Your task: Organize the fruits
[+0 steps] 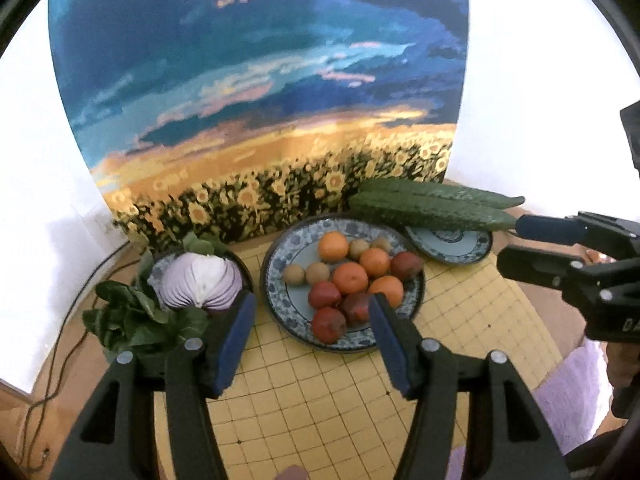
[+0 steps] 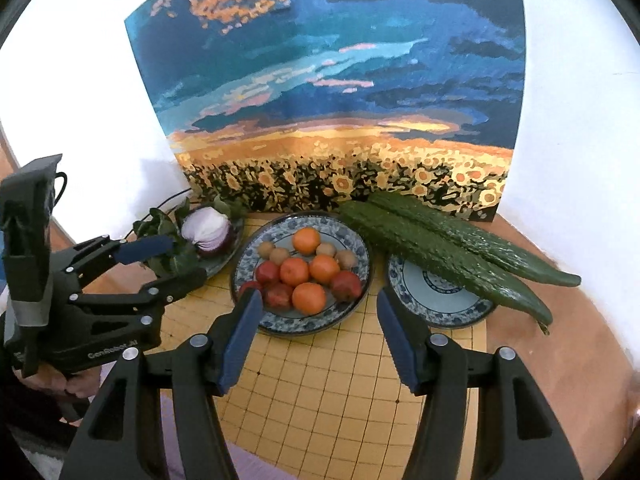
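A blue patterned plate (image 1: 280,256) (image 2: 360,256) in the middle of the yellow grid mat holds several oranges (image 1: 350,278) (image 2: 309,298), red fruits (image 1: 329,324) (image 2: 345,285) and small brown fruits (image 1: 318,272) (image 2: 279,255). My left gripper (image 1: 312,336) is open and empty, just in front of this plate; it also shows in the right wrist view (image 2: 172,258). My right gripper (image 2: 318,328) is open and empty, in front of the plate's right side; it also shows in the left wrist view (image 1: 516,242).
A left plate (image 1: 154,268) (image 2: 220,262) holds a halved red cabbage (image 1: 200,280) (image 2: 208,231) and leafy greens (image 1: 128,316) (image 2: 160,224). Two cucumbers (image 1: 432,204) (image 2: 448,248) lie across a small blue plate (image 1: 452,244) (image 2: 436,300). A sunflower painting (image 1: 260,100) (image 2: 340,100) leans at the back.
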Tool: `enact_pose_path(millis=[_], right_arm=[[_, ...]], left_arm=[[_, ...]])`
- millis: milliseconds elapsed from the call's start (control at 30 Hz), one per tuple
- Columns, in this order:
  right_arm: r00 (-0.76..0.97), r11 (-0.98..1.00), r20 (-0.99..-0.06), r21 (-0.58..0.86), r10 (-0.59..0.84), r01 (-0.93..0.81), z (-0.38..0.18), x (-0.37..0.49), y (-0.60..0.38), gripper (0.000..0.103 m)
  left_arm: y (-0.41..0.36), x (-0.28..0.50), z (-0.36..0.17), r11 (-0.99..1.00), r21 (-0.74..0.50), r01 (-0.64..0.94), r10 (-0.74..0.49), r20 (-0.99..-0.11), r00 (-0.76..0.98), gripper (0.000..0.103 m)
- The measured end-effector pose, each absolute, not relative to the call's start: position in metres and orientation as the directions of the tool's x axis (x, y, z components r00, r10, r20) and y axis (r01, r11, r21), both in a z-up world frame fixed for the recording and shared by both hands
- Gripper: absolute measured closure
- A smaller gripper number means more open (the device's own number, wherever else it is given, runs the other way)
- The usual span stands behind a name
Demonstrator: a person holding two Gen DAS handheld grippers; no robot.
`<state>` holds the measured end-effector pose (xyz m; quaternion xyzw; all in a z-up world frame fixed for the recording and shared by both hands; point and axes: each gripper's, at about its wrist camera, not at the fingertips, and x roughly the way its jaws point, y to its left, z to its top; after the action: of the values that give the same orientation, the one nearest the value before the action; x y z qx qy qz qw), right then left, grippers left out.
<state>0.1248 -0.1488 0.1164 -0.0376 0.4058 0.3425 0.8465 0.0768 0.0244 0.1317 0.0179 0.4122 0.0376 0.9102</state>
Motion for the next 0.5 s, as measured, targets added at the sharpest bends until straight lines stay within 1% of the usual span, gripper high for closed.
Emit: enact_pose_path(millis=[67,167,200,367,500], right_arm=[[0.460,0.770,-0.704,0.193,0.541,-0.608,0.121,0.116,-0.152,0.042],[0.477,0.773,-0.697,0.176,0.535,-0.609,0.124,0.105,-0.156,0.042],[0.481,0.774,-0.695,0.174,0.534,-0.609,0.125,0.101,-0.157,0.042],[0.471,0.774,-0.704,0.179,0.532,-0.608,0.120,0.088,-0.162,0.042],[0.444,0.778,-0.745,0.158,0.498,-0.608,0.101,0.079,-0.163,0.042]], left_arm=[[0.022,0.071,0.136,0.997,0.059,-0.054,0.079,-0.746,0.661,0.040],[0.018,0.060,0.139,0.997,0.053,-0.047,0.071,-0.748,0.659,0.033],[0.017,0.058,0.139,0.998,0.056,-0.042,0.070,-0.750,0.658,0.032],[0.013,0.045,0.130,0.998,0.062,-0.023,0.063,-0.777,0.627,0.032],[0.016,0.037,0.117,0.999,0.048,-0.024,0.053,-0.806,0.590,0.032]])
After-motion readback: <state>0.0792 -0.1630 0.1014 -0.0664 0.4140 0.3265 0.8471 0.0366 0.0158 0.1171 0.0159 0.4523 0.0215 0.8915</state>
